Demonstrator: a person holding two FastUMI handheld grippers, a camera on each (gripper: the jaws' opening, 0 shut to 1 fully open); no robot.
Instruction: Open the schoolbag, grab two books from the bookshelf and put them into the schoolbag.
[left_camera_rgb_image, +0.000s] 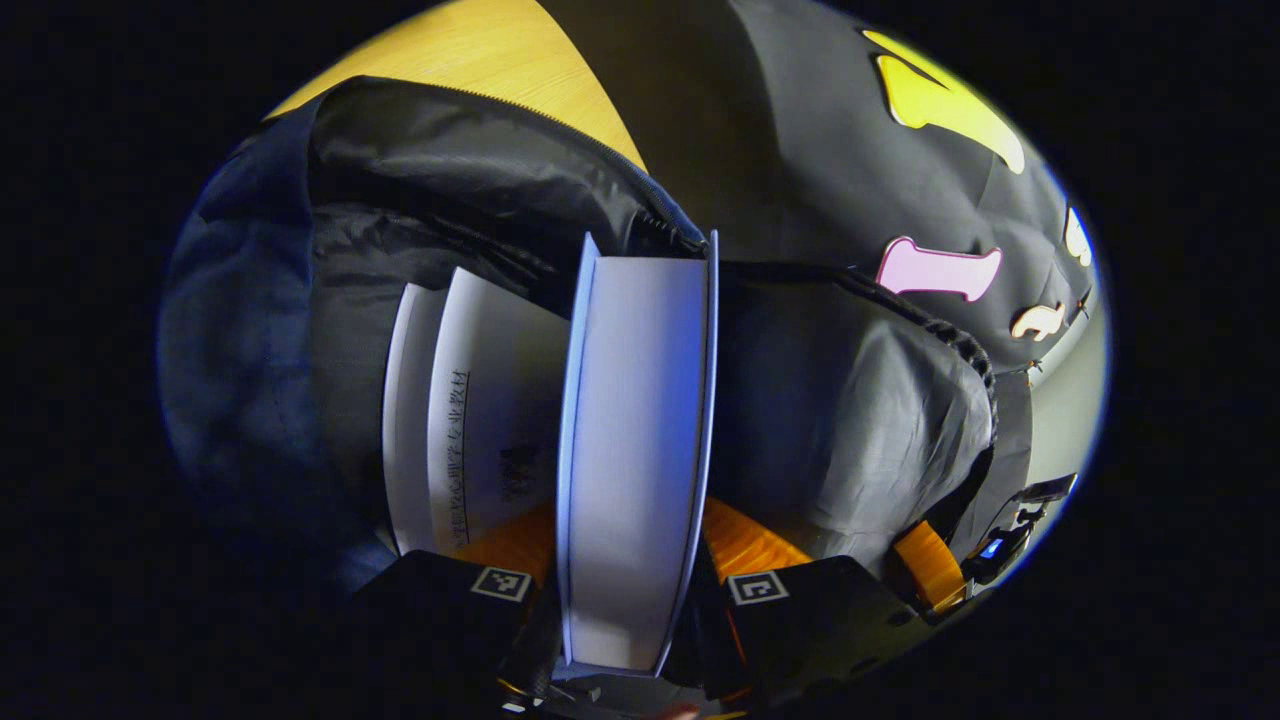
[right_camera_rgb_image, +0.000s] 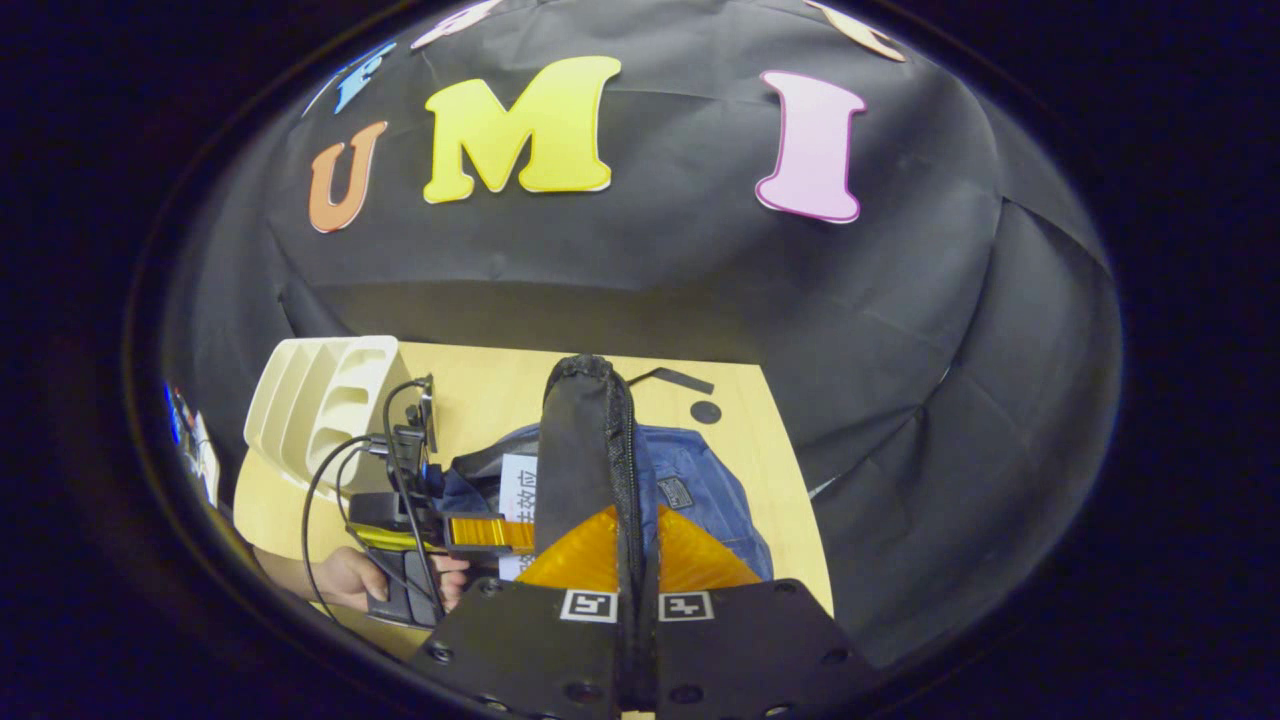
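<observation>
The left gripper pinches a thick white book, lowered into the open blue fabric schoolbag beside another white book. The right gripper clamps the bag's black zippered flap.

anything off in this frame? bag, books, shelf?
Nothing stands out. The right gripper pinches the schoolbag flap up, the left gripper holds a book at the opening beside another book already inside. The white bookshelf stands upright on the table.
</observation>
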